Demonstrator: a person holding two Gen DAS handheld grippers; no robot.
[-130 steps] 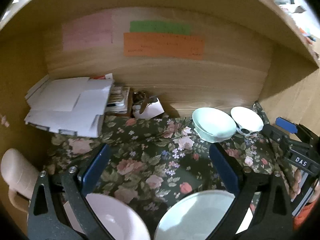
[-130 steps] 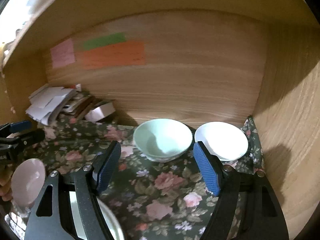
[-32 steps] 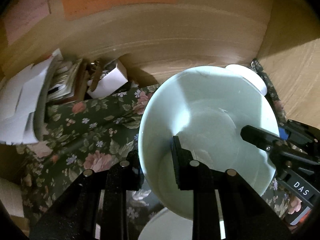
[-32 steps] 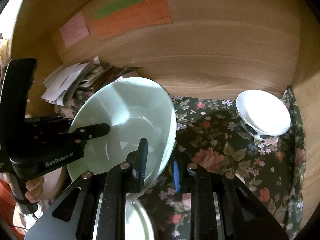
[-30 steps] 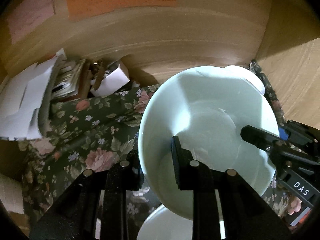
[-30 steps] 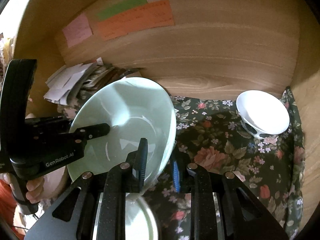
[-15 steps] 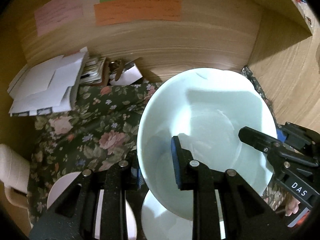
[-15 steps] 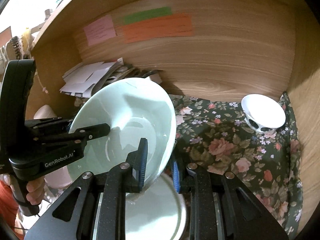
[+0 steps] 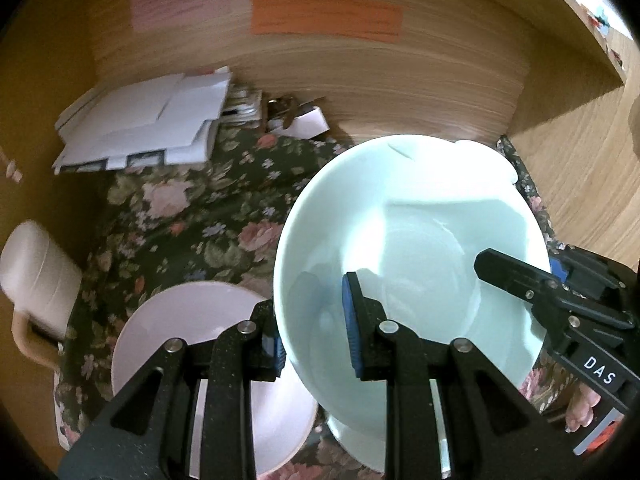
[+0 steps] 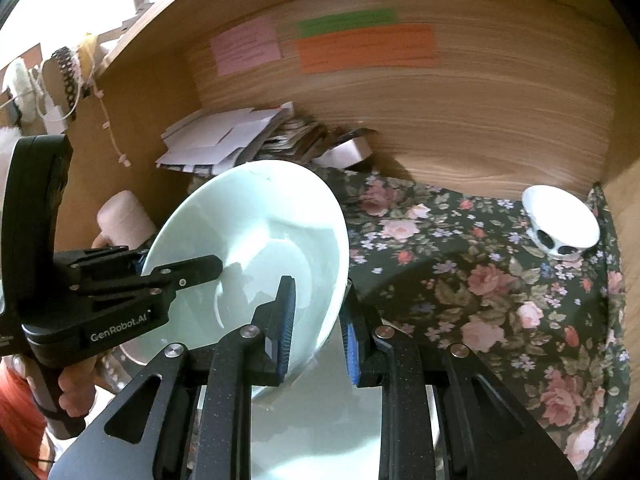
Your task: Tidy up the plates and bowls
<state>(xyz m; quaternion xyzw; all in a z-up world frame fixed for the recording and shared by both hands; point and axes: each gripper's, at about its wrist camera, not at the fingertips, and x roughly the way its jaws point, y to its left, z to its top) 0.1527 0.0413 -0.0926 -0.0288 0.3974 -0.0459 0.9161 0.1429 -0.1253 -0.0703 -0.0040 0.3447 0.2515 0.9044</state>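
Right wrist view, white bowl (image 10: 560,222) far right, papers (image 10: 224,140) behind

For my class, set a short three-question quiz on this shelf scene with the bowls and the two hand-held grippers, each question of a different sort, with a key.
1. True or false: the large pale green ceramic bowl is gripped at its rim by both the left hand-held gripper and the right hand-held gripper.
2. The small white bowl with black spots sits: A) inside the green bowl B) alone on the floral cloth near the right wall C) on the white papers.
3. Fill in: the plate below the left hand-held gripper is pale ____.

Key: 1 true; 2 B; 3 pink.
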